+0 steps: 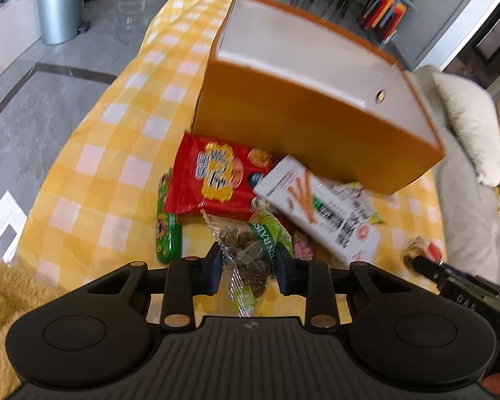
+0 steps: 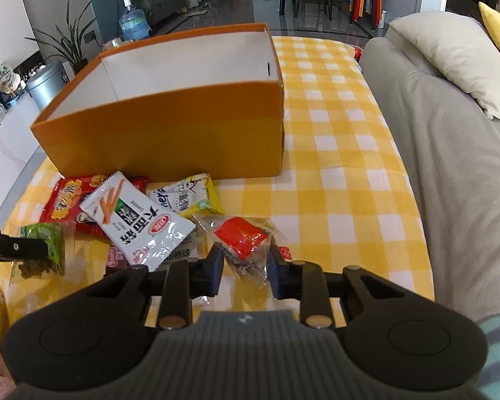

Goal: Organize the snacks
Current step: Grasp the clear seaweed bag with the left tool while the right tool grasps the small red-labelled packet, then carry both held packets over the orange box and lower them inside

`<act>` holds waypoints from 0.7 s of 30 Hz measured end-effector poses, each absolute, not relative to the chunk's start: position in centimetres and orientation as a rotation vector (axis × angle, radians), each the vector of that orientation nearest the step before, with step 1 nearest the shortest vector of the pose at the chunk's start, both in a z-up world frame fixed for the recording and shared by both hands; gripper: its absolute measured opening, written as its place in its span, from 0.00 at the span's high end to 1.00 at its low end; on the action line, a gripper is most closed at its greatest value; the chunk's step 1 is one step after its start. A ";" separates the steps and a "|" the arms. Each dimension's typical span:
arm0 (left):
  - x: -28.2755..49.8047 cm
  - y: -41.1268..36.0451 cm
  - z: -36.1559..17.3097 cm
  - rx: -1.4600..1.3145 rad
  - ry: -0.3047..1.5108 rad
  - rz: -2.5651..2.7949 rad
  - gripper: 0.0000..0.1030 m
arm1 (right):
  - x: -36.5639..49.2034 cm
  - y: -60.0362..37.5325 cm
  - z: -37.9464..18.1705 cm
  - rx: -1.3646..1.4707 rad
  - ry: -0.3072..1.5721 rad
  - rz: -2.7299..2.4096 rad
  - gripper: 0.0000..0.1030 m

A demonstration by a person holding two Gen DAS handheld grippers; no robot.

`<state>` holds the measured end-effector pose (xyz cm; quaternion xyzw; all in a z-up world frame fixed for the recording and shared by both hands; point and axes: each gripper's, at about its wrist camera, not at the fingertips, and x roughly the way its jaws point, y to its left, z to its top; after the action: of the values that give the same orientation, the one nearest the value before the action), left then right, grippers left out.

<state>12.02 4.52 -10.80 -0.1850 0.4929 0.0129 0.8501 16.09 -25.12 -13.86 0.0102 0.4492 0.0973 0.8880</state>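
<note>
1. Both tongs are loaded! The left gripper (image 1: 250,266) is clamped on a clear raisin packet (image 1: 250,260) with a green band, low in the centre of the left wrist view, its lower end hanging between the fingers.
2. The right gripper (image 2: 245,263) is clamped on a clear packet with a red label (image 2: 241,240), low centre of the right wrist view, its top corner fanning out past the fingertips.
3. The target looks to be the orange box (image 2: 170,136), open-topped with a white interior, filling the upper middle of both views, beyond the tongs.
4. To do this well, I'd say: lift each packet clear of the near wall before going forward, since that wall stands between tongs and interior.
5. Let go only once the packet is over the white floor; a soft bag that catches the rim may slide back out.
6. Send one side in at a time, so the tongs don't crowd each other over the box.
7. Waiting between tongs and box, on the yellow checked cloth (image 2: 333,166): a red bag (image 1: 213,180), a white stick-snack bag (image 2: 140,220) overlapping it, a yellow-and-white bag (image 2: 190,196) and a green pack (image 1: 166,230) at lower left of the left view.
8. Seen from the right wrist, the left tong sits at the far left edge, raisins (image 2: 45,253) in its grip.
</note>
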 end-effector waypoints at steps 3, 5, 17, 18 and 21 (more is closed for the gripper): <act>11.7 4.7 -9.4 -0.408 0.989 0.007 0.66 | 15.5 -25.1 -12.7 0.045 0.926 0.213 0.76; 11.5 4.7 -8.6 -0.412 0.965 -0.005 0.66 | 15.1 -25.0 -11.9 0.060 0.918 0.224 0.76; 12.4 3.1 -3.7 -0.349 0.863 -0.104 0.66 | 14.1 -23.9 -6.5 0.085 0.835 0.316 0.76; 12.8 2.9 -3.3 -0.342 0.857 -0.112 0.66 | 14.3 -23.8 -6.0 0.082 0.830 0.329 0.76; 14.3 2.2 -2.1 -0.302 0.843 -0.133 0.66 | 15.3 -23.7 -4.8 0.056 0.819 0.357 0.76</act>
<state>14.25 2.24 -2.15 -0.1458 0.4071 -0.0644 0.8994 15.31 -23.66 -4.78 0.0270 0.3959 0.1726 0.9015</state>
